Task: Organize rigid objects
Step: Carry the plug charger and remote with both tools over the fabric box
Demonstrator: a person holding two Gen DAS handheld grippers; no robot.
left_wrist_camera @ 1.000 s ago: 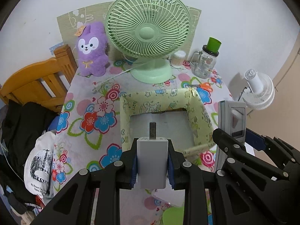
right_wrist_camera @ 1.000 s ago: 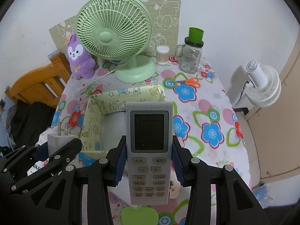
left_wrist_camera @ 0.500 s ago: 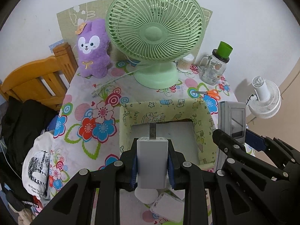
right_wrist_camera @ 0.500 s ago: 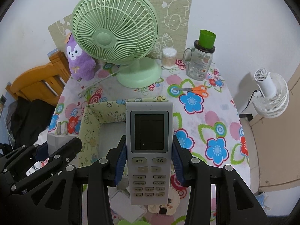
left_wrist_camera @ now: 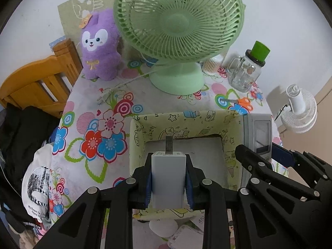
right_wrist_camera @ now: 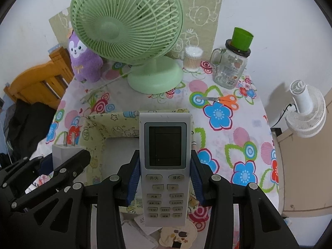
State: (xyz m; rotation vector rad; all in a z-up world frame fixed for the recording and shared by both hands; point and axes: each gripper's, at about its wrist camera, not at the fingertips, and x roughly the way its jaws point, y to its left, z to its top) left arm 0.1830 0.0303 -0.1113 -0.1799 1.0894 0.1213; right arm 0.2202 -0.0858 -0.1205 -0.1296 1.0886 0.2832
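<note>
The left tongs (left_wrist_camera: 168,183) are clamped on a smooth white charger (left_wrist_camera: 168,178), a rounded block with flat metal prongs pointing up, its sides pressed by blue pads (left_wrist_camera: 147,186). It hangs over the near part of a shallow rectangular box (left_wrist_camera: 176,120) with yellow-green cartoon-printed walls and a plain grey floor. The right tongs (right_wrist_camera: 165,183) are clamped on a long grey plastic remote (right_wrist_camera: 165,166), with a dark screen and rows of small buttons, held above the box's right side. The table (right_wrist_camera: 234,128) wears a glossy flower-printed cloth. At its far edge stand a pale green fan (left_wrist_camera: 178,20) with a ribbed round grille, a fuzzy purple plush rabbit (left_wrist_camera: 98,45), and a clear glass jar (right_wrist_camera: 230,66) with a green cap. Orange-handled scissors (right_wrist_camera: 225,100) lie flat near the jar.
</note>
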